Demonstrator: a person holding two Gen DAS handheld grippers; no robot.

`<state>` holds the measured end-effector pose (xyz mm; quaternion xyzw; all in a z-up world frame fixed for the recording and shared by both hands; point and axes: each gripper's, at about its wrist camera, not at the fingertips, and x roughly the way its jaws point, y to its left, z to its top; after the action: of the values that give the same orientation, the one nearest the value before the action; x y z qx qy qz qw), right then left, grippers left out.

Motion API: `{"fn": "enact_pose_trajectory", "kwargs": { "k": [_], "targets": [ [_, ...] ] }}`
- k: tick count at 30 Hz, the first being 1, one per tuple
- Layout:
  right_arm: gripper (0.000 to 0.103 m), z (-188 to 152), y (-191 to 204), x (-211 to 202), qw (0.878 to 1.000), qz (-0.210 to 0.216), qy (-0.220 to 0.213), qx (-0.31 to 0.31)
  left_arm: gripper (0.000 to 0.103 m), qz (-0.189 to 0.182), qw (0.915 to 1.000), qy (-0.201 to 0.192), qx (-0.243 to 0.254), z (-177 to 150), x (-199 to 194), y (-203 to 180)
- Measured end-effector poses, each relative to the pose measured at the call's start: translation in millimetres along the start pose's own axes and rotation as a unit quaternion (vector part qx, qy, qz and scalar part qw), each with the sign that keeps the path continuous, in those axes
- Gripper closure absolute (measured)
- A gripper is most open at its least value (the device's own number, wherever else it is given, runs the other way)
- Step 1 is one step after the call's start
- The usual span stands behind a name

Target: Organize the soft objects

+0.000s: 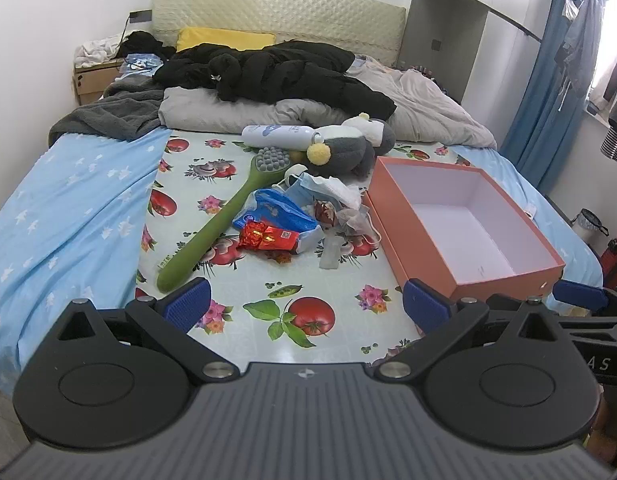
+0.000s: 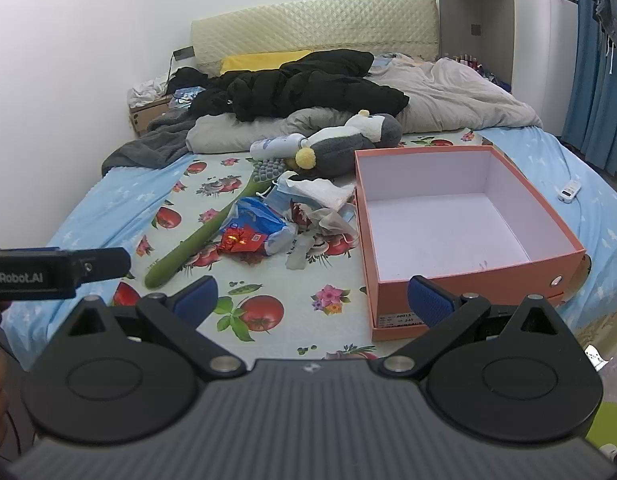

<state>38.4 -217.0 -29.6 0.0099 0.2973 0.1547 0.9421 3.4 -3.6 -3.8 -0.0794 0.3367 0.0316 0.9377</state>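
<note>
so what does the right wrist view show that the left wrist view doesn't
Only the right wrist view: a small white remote on the blue sheet right of the box, and the box's end label. Only the left wrist view: hanging clothes by the window. Both: the empty orange cardboard box, green long-handled massage brush, grey-and-white plush toy, and both tools open, left tool, right tool.

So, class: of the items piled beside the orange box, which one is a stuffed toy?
The grey-and-white plush with the yellow pom-pom, lying at the pile's far end; the green brush, white bottle and wrappers are not stuffed.
</note>
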Motion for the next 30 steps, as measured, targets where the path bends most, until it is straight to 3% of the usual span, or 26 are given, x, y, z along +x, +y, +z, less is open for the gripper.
{"fn": "enact_pose_trajectory", "kwargs": {
  "k": [30],
  "targets": [
    [0.0, -1.2, 3.6, 4.0, 1.0, -0.001, 0.009, -0.006, 0.0, 0.005, 1.0, -0.002, 0.002, -1.9, 1.4, 6.8]
  ]
}}
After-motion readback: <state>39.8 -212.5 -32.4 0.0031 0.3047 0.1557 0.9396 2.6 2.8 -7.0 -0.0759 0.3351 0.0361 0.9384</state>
